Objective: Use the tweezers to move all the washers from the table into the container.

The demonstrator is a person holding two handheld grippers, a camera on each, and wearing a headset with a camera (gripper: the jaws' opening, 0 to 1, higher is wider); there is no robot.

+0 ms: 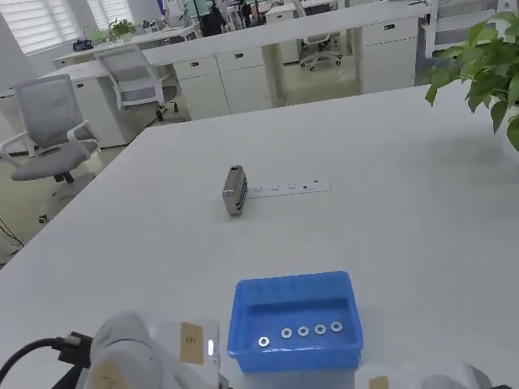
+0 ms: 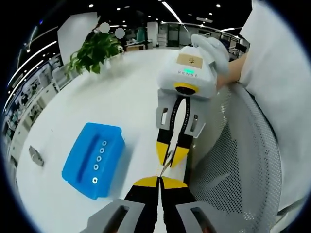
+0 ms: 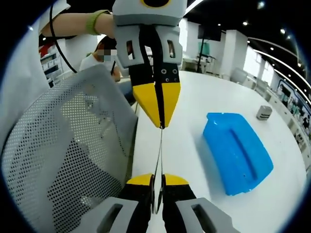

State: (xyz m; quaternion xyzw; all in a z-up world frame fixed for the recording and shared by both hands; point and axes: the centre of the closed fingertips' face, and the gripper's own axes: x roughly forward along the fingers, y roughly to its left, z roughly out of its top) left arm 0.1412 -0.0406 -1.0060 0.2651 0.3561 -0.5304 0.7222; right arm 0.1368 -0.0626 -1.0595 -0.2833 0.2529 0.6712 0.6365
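**Washers in the container, tweezers spanned between two grippers.**
Five washers (image 1: 302, 331) lie in a row on the floor of the blue container (image 1: 293, 282), which stands on the white table (image 1: 389, 203) near its front edge. The tweezers (image 3: 159, 155) are off the table, stretched as a thin line between the two grippers beside a mesh chair back (image 3: 73, 145). The right gripper (image 3: 156, 180) is clenched on one end, its yellow tips pressed against the metal. The left gripper (image 2: 158, 183) is clenched on the other end, tip to tip with its partner. Farther back on the table lie a power strip (image 1: 284, 188) and a small grey metal object (image 1: 234, 190), touching. A potted plant (image 1: 486, 65) overhangs the far right corner.
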